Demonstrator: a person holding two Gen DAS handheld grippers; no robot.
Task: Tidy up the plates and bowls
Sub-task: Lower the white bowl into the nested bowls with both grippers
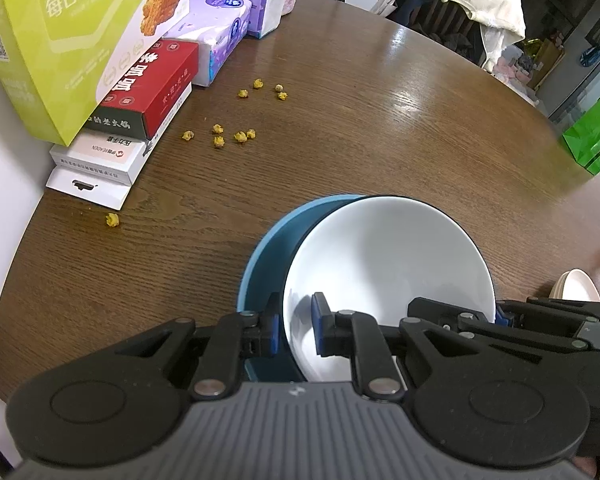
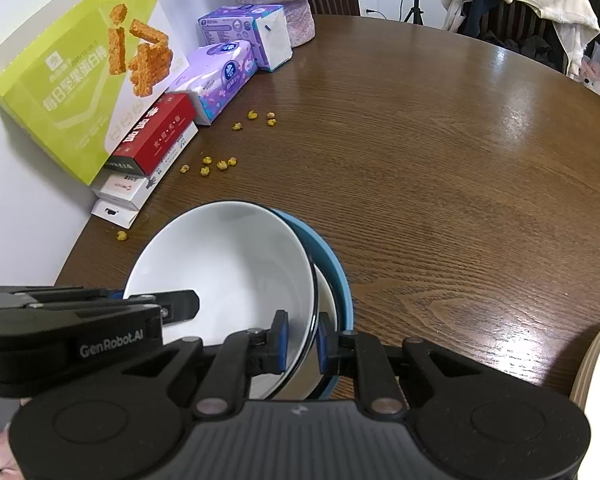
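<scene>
Bowl (image 1: 388,264) nested in dish (image 1: 268,264); boxes (image 1: 140,92) behind left.

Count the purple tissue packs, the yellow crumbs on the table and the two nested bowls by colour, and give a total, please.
Purple tissue packs: 2
Yellow crumbs: 10
White bowl: 1
Blue bowl: 1
Total: 14

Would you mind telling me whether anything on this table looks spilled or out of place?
Yes: small yellow popcorn-like bits lie scattered loose on the wooden table beside the stacked boxes, with one stray piece nearer the table edge.
</scene>
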